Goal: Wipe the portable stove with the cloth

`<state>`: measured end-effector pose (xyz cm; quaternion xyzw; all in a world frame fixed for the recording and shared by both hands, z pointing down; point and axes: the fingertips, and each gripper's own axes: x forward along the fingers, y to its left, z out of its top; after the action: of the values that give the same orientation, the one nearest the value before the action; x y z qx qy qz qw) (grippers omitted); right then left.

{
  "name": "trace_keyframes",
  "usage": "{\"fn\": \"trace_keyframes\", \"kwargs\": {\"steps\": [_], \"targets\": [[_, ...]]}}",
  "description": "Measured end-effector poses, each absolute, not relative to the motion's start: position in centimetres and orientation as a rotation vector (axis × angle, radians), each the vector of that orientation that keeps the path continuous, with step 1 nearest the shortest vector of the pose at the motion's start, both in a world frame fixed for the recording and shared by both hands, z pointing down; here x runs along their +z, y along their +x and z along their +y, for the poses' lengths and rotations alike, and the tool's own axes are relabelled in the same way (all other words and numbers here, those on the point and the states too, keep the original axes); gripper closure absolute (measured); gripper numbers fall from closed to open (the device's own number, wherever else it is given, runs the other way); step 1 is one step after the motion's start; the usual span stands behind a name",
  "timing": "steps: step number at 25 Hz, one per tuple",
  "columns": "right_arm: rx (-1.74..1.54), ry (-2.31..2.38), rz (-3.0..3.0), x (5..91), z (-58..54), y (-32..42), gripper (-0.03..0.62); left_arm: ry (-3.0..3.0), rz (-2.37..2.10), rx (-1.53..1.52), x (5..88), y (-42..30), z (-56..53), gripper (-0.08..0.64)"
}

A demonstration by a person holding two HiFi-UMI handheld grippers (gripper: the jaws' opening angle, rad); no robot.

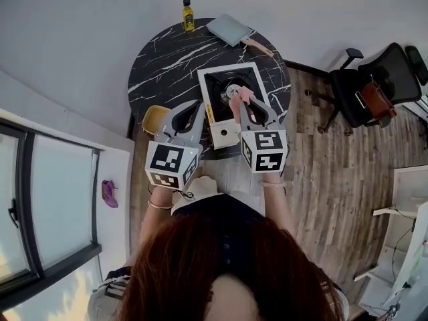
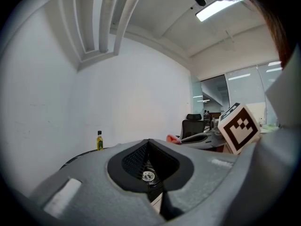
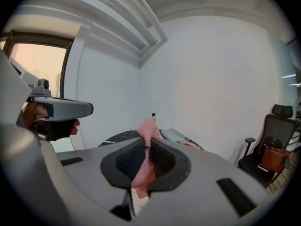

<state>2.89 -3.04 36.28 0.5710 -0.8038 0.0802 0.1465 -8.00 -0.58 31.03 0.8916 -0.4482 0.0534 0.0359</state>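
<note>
**Desk:** Head view, go.
**Me:** My right gripper (image 1: pixel 242 103) is clamped on the pink cloth (image 1: pixel 237 98), over the portable stove (image 1: pixel 224 137) by its burner. The stove sits at the near edge of the marble table (image 1: pixel 167 65). My left gripper (image 1: pixel 195 107) is just beside the stove, apparently not on it.
**Desk:** Risk?
**Me:** Nothing braces the stove, so a hard wipe could shove it. The cloth might also snag on the pan supports. I can't tell whether cloth touches metal, because the gripper covers that spot.
**Desk:** Left gripper view?
**Me:** Its jaws are together and hold nothing. Only a round metal part shows through the gap.
**Desk:** Right gripper view?
**Me:** The cloth is pinched as a thin fold, so a tug could pull it free. The stove is nearly all hidden behind the gripper body.
</note>
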Motion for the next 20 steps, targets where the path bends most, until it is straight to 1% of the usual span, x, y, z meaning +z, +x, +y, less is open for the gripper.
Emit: {"fn": "trace_keyframes", "kwargs": {"steps": [20], "targets": [[0.129,1.635,-2.477,31.1,5.2,8.9,0.558,2.734,-1.525,0.162,28.3,-2.2,6.0,0.548]]}}
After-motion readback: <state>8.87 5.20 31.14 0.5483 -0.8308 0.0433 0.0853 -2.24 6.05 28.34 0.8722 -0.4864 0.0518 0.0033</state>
